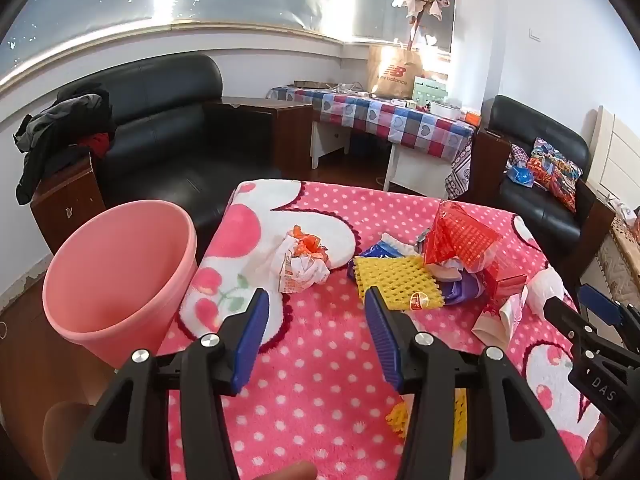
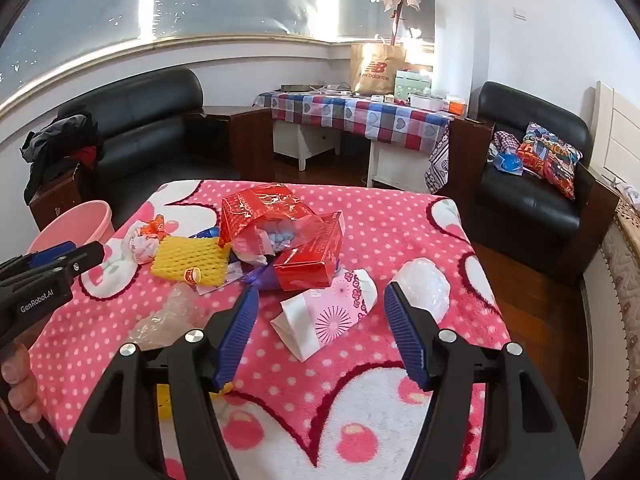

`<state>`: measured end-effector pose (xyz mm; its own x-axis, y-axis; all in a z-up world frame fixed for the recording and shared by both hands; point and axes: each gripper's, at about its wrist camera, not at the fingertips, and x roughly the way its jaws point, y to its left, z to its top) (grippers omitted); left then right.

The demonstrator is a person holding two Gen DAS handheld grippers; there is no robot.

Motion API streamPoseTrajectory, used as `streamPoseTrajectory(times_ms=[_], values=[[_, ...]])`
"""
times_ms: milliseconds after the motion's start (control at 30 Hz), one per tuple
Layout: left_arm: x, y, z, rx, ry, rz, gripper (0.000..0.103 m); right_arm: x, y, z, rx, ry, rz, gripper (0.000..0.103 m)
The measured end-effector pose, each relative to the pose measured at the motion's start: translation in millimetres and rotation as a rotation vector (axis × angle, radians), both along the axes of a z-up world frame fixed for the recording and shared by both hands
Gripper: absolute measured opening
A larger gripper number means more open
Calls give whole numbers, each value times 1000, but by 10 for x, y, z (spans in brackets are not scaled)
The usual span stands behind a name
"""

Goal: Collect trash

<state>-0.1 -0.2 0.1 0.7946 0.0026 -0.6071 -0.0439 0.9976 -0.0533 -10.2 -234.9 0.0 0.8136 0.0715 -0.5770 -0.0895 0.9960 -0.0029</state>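
Note:
A pile of trash lies on a pink dotted blanket (image 1: 320, 380): a crumpled white and orange wrapper (image 1: 302, 266), a yellow foam net (image 1: 398, 282), a red plastic bag (image 2: 268, 216), a red box (image 2: 312, 258), a pink paper cup (image 2: 328, 314), a white crumpled plastic piece (image 2: 424, 286) and a clear wrapper (image 2: 168, 320). A pink bin (image 1: 116, 280) stands at the table's left edge. My left gripper (image 1: 318, 336) is open above the blanket, short of the wrapper and the net. My right gripper (image 2: 320, 332) hangs open over the paper cup, holding nothing.
A black sofa (image 1: 160, 120) with clothes sits behind the bin. A checked-cloth table (image 1: 380, 116) with a paper bag stands at the back. A black armchair (image 2: 528, 176) with a cushion is at the right. A second yellow net piece (image 1: 400, 416) lies under my left gripper.

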Motion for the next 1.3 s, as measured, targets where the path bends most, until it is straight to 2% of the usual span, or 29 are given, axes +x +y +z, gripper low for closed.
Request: streamPoseTrajectory(times_ms=[500,933,1300], values=[[-14,-3,58,-5,-3,-4,50,-15,-1,56,14,-23,-4,65],[-29,-11,67,-5,-7,-4,50,-168,-77,295,73,-146,-34,65],[-44,-17,70,-3,-10,-5,50,-142,-126,249,79,-135,-45,65]])
